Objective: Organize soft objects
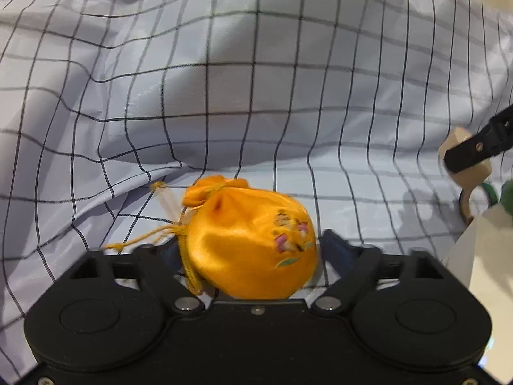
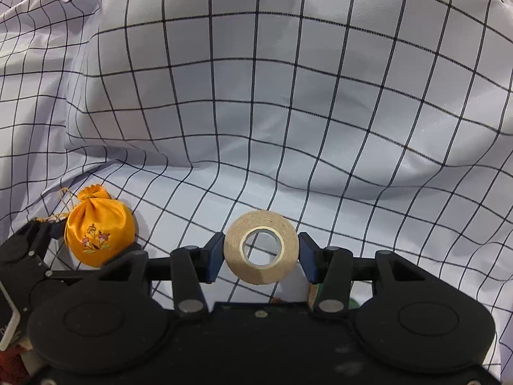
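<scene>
Left gripper (image 1: 250, 250) holds orange embroidered satin drawstring pouch (image 1: 253, 240); right gripper (image 2: 260, 255) holds beige bandage roll (image 2: 260, 246). Grip lightly, set roll beside pouch on checked cloth (image 2: 288, 96).

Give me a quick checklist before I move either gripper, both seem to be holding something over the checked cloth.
1. Left gripper shut on the orange pouch: ok, fingers press both its sides.
2. Pouch drawstring free of the fingers: cannot tell, it trails by the left finger.
3. Right gripper on the tape roll: ok, pads touch both sides.
4. Roll seated firmly: cannot tell, held only at its rim.
5. Grippers apart from each other: ok, a gap shows in both views.
6. Drop spot on the checked cloth: cannot tell, no container visible.
</scene>
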